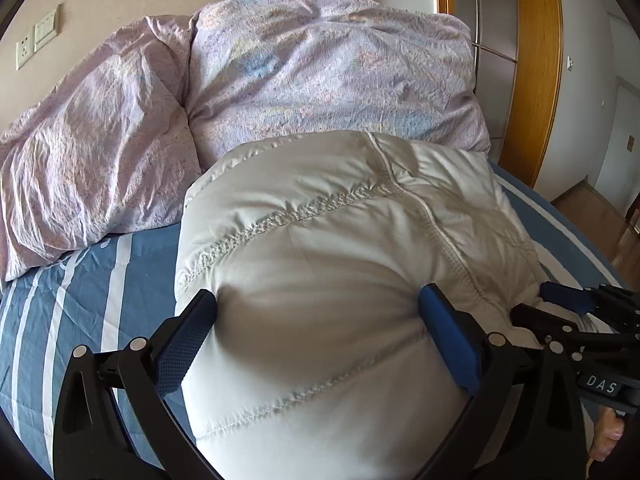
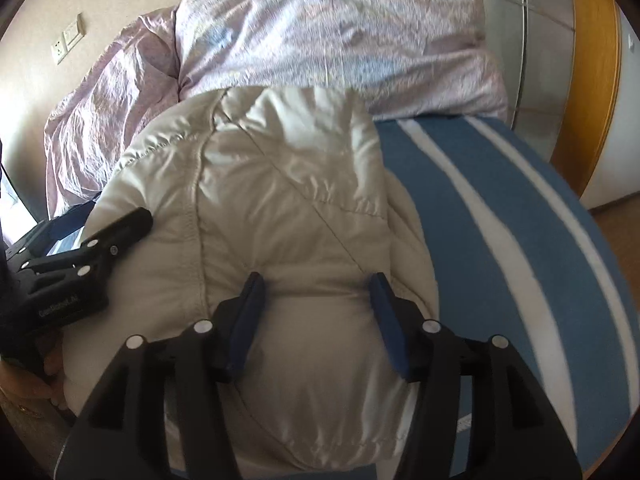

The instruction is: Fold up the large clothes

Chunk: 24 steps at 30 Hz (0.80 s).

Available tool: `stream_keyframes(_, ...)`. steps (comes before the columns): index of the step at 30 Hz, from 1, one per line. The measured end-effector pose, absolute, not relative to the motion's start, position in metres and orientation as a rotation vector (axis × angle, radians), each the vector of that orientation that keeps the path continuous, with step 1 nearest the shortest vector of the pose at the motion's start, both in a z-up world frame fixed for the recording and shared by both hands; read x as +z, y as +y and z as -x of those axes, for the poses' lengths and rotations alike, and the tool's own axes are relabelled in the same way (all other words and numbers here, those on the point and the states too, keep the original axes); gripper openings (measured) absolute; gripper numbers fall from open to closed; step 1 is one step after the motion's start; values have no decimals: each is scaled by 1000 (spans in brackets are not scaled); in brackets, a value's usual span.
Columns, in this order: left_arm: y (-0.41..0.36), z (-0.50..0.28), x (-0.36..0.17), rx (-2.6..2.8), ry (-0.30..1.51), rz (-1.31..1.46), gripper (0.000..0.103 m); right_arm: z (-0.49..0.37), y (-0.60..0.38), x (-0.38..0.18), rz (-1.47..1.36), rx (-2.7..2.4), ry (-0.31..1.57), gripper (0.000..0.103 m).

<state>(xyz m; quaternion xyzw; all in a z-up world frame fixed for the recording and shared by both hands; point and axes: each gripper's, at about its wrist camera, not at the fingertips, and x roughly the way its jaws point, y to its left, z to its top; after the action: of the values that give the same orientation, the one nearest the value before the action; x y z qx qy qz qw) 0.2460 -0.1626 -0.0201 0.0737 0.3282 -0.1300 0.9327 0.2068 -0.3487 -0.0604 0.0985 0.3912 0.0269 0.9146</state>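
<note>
**One quilted garment held between two grippers on the bed**

One large garment, a cream-white quilted jacket (image 1: 320,264), is seen lying on a bed. Two grippers are counted. The left gripper (image 1: 318,320) is set over the near, puffed part of the jacket, its two fingers (image 1: 184,344) spread wide and pressed against the padding on either side; the fabric bulges between them. The right gripper (image 2: 316,312) is placed just beside it on the same garment, its two blue-padded fingers (image 2: 248,320) held moderately apart with a bulge of padding between them. Whether either pair is truly clamped on the cloth cannot be told.

The bed is covered by one sheet (image 1: 100,280), blue with white stripes. One lilac floral duvet (image 1: 312,80) is heaped at the far side of the bed, and the far edge of the jacket is seen touching it. One wall plate with a socket and switch (image 1: 38,38) is mounted on the beige wall behind.

No containers are visible.

The jacket appears bundled into a thick, rounded mass. Its shell is smooth and slightly shiny. It is crossed by puckered diagonal stitch lines, and a raised seam runs lengthwise across it. Soft creases are visible near the far end.
</note>
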Motion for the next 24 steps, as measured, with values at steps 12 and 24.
stream_keyframes(12,-162,-240,-21,-257,649,-168,102,-208,-352,-54,-209,72,829,60)
stream_keyframes(24,-83,-245,23,-343,660,18,102,-218,-405,-15,-395,121,869,101)
